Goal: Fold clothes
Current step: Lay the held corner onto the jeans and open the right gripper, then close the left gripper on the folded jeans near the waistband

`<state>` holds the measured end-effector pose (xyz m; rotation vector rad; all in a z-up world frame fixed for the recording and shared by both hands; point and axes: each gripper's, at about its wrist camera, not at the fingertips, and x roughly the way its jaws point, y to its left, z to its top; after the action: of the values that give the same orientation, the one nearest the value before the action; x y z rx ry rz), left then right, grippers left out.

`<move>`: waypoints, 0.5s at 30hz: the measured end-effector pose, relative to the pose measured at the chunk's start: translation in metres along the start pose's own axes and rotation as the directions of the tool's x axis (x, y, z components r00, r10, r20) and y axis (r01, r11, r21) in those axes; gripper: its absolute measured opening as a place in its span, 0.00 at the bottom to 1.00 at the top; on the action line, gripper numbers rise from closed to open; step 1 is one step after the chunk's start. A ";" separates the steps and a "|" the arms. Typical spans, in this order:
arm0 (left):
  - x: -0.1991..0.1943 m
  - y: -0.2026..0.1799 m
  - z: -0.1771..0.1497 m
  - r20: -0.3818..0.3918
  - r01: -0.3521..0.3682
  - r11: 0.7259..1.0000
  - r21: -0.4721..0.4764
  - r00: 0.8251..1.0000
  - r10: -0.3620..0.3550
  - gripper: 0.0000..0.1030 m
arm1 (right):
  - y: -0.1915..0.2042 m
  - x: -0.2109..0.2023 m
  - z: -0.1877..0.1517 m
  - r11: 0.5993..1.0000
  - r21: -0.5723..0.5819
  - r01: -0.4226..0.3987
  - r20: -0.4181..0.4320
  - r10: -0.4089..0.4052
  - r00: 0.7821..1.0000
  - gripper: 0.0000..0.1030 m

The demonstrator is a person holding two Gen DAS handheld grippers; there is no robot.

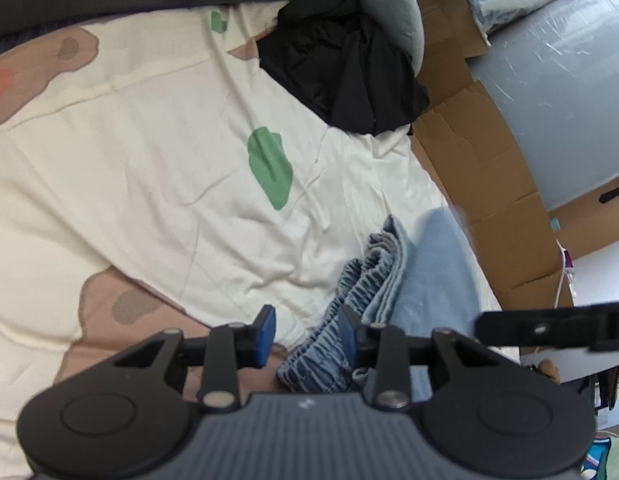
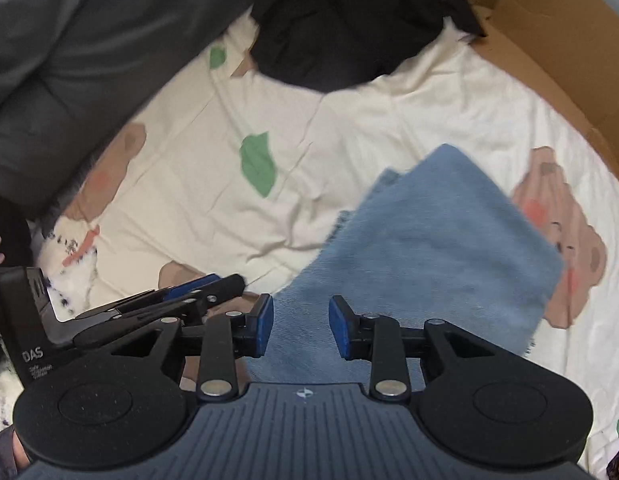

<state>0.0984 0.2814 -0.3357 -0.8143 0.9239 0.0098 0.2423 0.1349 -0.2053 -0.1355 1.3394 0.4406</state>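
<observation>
**Denim garment on the bed, both grippers over its near end**

The blue denim garment (image 2: 441,248) is the landmark: it lies on the cream printed bedsheet (image 1: 157,168), its smooth folded panel reaching away from the cameras and its gathered waistband (image 1: 349,304) bunched at the near left side. Left of the garment the sheet is bare and wide, with only a green print patch. Beyond the garment, a black garment (image 1: 345,64) lies heaped at the far edge of the sheet, beside a grey cushion (image 1: 393,4). Right of the garment, brown cardboard (image 1: 481,184) hems in the sheet's edge closely. A dark grey cover (image 2: 77,40) borders the sheet at the far left.

The left gripper (image 1: 307,334) stands partly open over the waistband; its right pad touches the gathered denim, while the left pad stands clear of it over the sheet. Whether it pinches cloth cannot be told.

The right gripper (image 2: 301,326) stands partly open above the garment's smooth near end, pads apart, gripping nothing.
</observation>
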 end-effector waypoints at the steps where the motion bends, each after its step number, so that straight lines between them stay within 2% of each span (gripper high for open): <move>1: -0.001 -0.001 0.000 0.002 0.001 1.000 0.001 1.000 -0.001 0.35 | -0.009 -0.005 -0.002 1.000 0.013 0.004 0.008 -0.004 1.000 0.37; 9: -0.005 -0.016 0.000 -0.005 0.023 0.999 0.025 1.000 -0.023 0.38 | -0.082 -0.017 -0.028 0.998 0.069 0.011 0.038 -0.014 0.999 0.38; 11: -0.008 -0.020 0.000 0.005 0.046 0.999 0.014 0.999 -0.046 0.45 | -0.098 -0.017 -0.034 0.997 0.082 0.000 0.046 -0.004 0.999 0.38; 15: -0.007 -0.041 -0.001 -0.004 0.058 0.995 0.086 0.998 -0.058 0.49 | -0.128 -0.014 -0.047 0.992 0.116 -0.046 0.099 0.035 0.995 0.41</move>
<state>0.1073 0.2535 -0.3055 -0.7606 0.8955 -0.0805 0.2463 -0.0010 -0.2227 0.0109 1.2713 0.3964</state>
